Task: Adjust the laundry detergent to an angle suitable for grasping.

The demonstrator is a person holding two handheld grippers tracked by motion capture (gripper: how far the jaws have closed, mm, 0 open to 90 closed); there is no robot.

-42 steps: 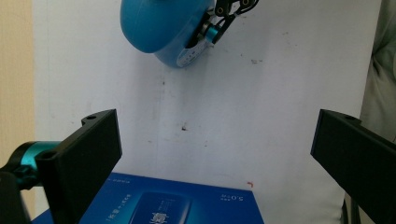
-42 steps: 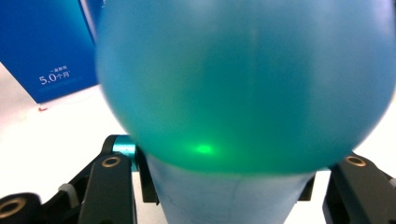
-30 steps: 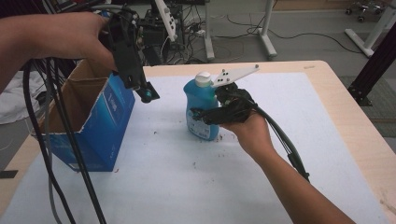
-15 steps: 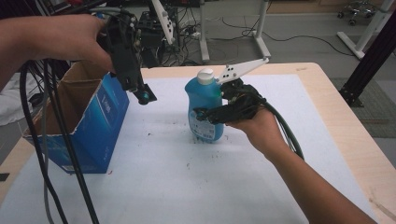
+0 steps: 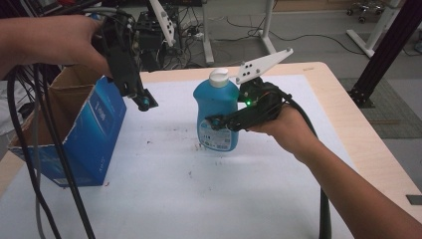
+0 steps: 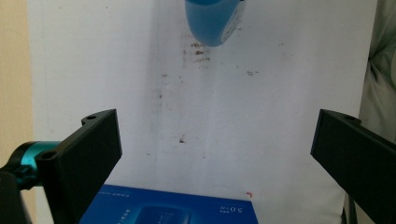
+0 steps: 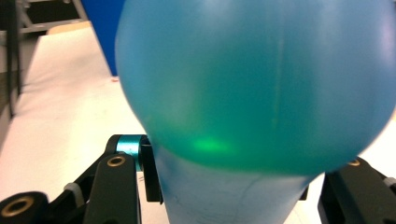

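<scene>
Presumably bound for the open blue box (image 5: 74, 134) at frame left: teal bottle (image 5: 216, 114) upright at centre, clear of the table (image 5: 209, 199), clamped in right gripper (image 5: 221, 122) jaws; left gripper (image 5: 144, 102) jaws apart above the box.

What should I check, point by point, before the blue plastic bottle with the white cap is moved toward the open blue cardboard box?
1. Grip: the right gripper is closed on the blue plastic bottle with the white cap at its body: ok.
2. Bottle upright, cap on: ok.
3. Bottle clear of the white table cover: ok; the left gripper view shows its base above the surface.
4. Open blue cardboard box has its top open: ok.
5. Room inside the box: cannot tell.
6. Path: the left gripper, jaws open and empty, hangs between bottle and box: not ok.
</scene>
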